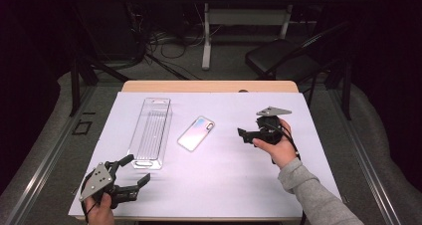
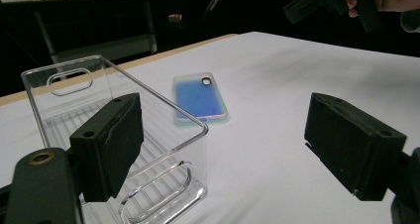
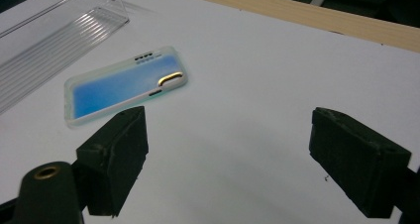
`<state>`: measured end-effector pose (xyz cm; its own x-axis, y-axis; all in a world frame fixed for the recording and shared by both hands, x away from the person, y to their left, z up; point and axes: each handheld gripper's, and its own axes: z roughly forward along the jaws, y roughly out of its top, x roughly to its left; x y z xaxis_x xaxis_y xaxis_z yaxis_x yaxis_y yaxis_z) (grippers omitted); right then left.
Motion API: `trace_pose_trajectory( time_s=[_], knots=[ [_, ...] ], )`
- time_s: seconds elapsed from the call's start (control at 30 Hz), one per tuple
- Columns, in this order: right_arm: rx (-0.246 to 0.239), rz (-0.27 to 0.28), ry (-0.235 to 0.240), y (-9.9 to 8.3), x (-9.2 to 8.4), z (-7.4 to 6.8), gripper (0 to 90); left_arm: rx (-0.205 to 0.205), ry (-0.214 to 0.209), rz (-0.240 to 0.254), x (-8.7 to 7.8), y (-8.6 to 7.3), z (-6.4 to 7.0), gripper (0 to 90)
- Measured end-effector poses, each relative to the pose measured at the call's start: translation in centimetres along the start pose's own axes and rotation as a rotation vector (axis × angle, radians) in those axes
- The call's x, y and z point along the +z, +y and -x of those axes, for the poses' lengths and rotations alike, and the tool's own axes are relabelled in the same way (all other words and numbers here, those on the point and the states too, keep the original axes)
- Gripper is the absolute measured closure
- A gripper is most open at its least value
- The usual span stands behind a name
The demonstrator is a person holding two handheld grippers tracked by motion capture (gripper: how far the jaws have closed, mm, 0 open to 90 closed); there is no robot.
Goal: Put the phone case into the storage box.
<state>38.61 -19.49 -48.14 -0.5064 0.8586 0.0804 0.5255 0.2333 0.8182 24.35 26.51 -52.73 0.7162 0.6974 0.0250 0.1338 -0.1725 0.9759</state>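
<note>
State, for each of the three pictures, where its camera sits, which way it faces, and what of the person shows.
High view: above the person's side, facing forward and down; left gripper, right gripper, both hands.
Left gripper view: on that gripper, facing the clear tray; own fingers.
Right gripper view: on that gripper, facing the table; own fingers.
All share the phone case.

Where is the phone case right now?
In the high view the phone case lies flat near the table's middle, just right of the clear tray and left of the right tongs, untouched by either.
</note>
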Motion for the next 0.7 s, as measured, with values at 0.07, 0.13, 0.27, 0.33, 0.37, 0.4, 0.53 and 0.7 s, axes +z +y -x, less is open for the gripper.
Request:
trace_pose_trajectory(
  time_s=[0.07,0.13,0.27,0.33,0.37,0.4,0.53,0.7],
  knots=[
    [-0.009,-0.009,-0.003,0.5,0.4,0.0,14.6,0.001,-0.001,-0.001,0.0,0.0,0.0,15.8],
    [-0.013,-0.023,0.012,0.9,0.6,0.0,14.5,0.001,-0.002,-0.001,0.0,0.0,0.0,15.8],
    [-0.042,-0.056,0.018,1.7,1.3,-0.1,14.6,0.003,-0.004,-0.003,0.0,0.0,0.0,15.8],
    [-0.042,-0.064,0.023,2.0,1.7,-0.1,14.8,0.003,-0.003,-0.003,0.0,0.0,-0.1,15.8],
    [-0.045,-0.072,0.023,2.2,1.9,-0.1,14.9,0.001,-0.003,-0.002,0.0,0.0,-0.1,15.8],
    [-0.048,-0.079,0.023,2.4,2.1,-0.2,15.2,0.001,-0.003,-0.002,0.0,0.0,-0.1,15.8],
    [-0.05,-0.087,0.021,3.2,2.9,0.0,17.3,0.002,-0.004,-0.002,0.0,0.0,-0.1,15.8],
    [-0.048,-0.091,0.029,4.0,4.0,0.4,21.0,0.004,-0.003,-0.001,0.0,0.0,-0.1,15.8]
  ],
)
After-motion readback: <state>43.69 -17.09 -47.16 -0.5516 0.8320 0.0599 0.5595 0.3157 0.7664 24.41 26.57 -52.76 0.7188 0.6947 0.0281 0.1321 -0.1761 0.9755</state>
